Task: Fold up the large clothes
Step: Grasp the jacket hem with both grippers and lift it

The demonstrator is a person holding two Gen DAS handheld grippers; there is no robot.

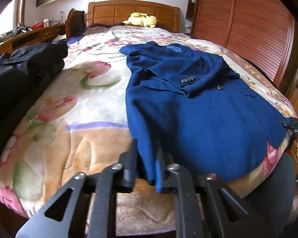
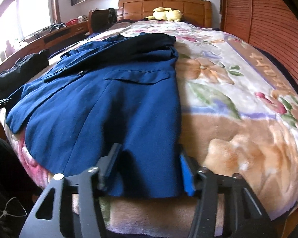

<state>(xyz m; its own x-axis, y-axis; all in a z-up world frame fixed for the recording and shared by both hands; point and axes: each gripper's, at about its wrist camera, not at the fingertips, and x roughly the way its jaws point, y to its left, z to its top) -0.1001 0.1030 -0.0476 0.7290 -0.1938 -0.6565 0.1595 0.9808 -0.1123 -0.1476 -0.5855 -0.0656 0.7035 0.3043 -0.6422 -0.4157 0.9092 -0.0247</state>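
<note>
A blue blazer (image 1: 198, 103) lies flat on the floral blanket (image 1: 79, 107), collar toward the headboard, with one sleeve folded across its front. My left gripper (image 1: 146, 158) stands at the blazer's near left hem corner, its jaws narrowly apart with the hem between them. In the right wrist view the blazer (image 2: 109, 107) fills the middle. My right gripper (image 2: 149, 170) is open wide, its fingers on either side of the near right hem corner. The right gripper also shows in the left wrist view (image 1: 296, 129) at the far right edge.
A black garment (image 1: 23, 79) is piled on the bed's left side. A yellow plush toy (image 1: 141, 19) sits by the wooden headboard (image 1: 133, 11). A slatted wooden wardrobe (image 1: 244, 29) runs along the right. A cluttered desk (image 2: 55, 31) stands at the left.
</note>
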